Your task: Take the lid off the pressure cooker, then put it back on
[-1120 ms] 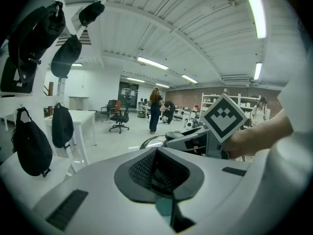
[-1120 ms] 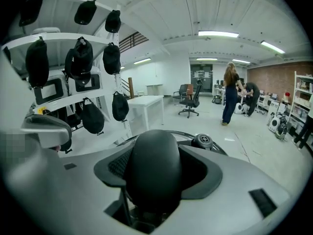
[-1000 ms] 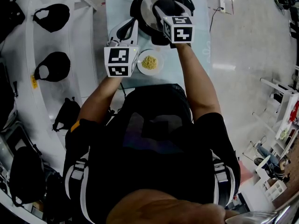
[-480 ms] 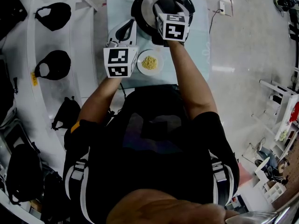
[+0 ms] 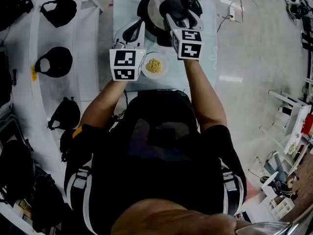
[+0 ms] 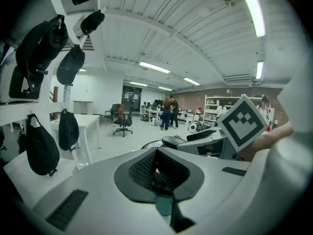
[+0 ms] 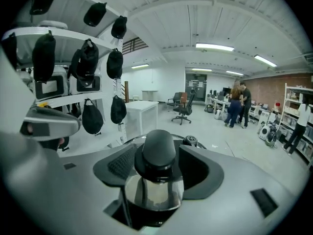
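— Head view?
— Cooker (image 5: 142,8) at the counter's (image 5: 204,61) far end, lid (image 5: 157,5) on it, right gripper (image 5: 178,11) over the lid.
— Left gripper view?
— Left gripper (image 6: 156,160): fingers (image 6: 142,168) pressed together, nothing between.
— Right gripper view?
— Fingers (image 7: 120,166) pinch the lid's knob (image 7: 157,151).

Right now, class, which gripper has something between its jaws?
The right gripper: its jaws hold the black lid knob. The left gripper has its jaws together, empty.
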The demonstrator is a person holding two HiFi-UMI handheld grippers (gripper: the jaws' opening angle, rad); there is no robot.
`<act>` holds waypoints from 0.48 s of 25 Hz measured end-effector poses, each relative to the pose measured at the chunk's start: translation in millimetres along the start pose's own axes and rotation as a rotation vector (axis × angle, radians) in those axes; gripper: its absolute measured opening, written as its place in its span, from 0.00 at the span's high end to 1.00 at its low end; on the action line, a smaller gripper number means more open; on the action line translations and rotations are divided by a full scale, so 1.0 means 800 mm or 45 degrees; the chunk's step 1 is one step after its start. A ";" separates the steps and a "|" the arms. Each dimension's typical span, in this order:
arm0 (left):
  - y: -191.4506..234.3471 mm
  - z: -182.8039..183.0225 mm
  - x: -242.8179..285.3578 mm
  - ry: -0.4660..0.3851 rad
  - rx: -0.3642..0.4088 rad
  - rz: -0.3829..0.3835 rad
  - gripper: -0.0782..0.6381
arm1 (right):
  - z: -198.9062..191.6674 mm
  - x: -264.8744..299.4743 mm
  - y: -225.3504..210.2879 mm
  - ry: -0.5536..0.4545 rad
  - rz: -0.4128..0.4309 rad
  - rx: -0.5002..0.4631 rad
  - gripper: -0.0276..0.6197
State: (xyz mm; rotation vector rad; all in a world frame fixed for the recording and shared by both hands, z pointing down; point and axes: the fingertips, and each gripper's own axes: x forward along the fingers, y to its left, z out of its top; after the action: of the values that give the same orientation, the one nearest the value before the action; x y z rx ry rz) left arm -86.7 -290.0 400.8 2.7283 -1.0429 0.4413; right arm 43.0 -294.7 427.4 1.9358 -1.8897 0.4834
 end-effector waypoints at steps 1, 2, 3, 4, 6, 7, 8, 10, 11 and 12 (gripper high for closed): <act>-0.005 0.000 -0.003 -0.001 0.003 0.006 0.88 | -0.003 -0.011 0.003 -0.011 0.018 -0.009 0.49; -0.011 -0.001 -0.007 -0.001 0.007 0.012 0.88 | -0.007 -0.023 0.006 -0.018 0.038 -0.018 0.50; -0.019 -0.002 -0.010 0.001 0.012 0.019 0.88 | -0.011 -0.035 0.009 -0.024 0.061 -0.024 0.50; -0.028 -0.003 -0.014 0.004 0.018 0.026 0.88 | -0.015 -0.047 0.011 -0.030 0.084 -0.030 0.51; -0.049 -0.002 -0.022 0.001 0.029 0.043 0.88 | -0.020 -0.072 0.013 -0.045 0.131 -0.042 0.55; -0.060 -0.001 -0.026 -0.006 0.032 0.053 0.88 | -0.023 -0.084 0.014 -0.055 0.155 -0.050 0.57; -0.071 0.000 -0.031 -0.012 0.033 0.064 0.88 | -0.025 -0.096 0.015 -0.065 0.179 -0.060 0.59; -0.092 -0.005 -0.041 -0.009 0.029 0.087 0.88 | -0.034 -0.120 0.017 -0.079 0.231 -0.078 0.62; -0.104 -0.009 -0.046 -0.003 0.025 0.095 0.88 | -0.039 -0.132 0.018 -0.083 0.255 -0.085 0.63; -0.117 -0.013 -0.051 0.000 0.020 0.103 0.88 | -0.045 -0.144 0.017 -0.084 0.277 -0.092 0.65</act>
State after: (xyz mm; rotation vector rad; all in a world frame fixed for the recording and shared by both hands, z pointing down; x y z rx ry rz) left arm -54.8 -193.2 390.1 2.7073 -1.1584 0.4640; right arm 26.8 -177.6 401.3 1.7295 -2.1420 0.4118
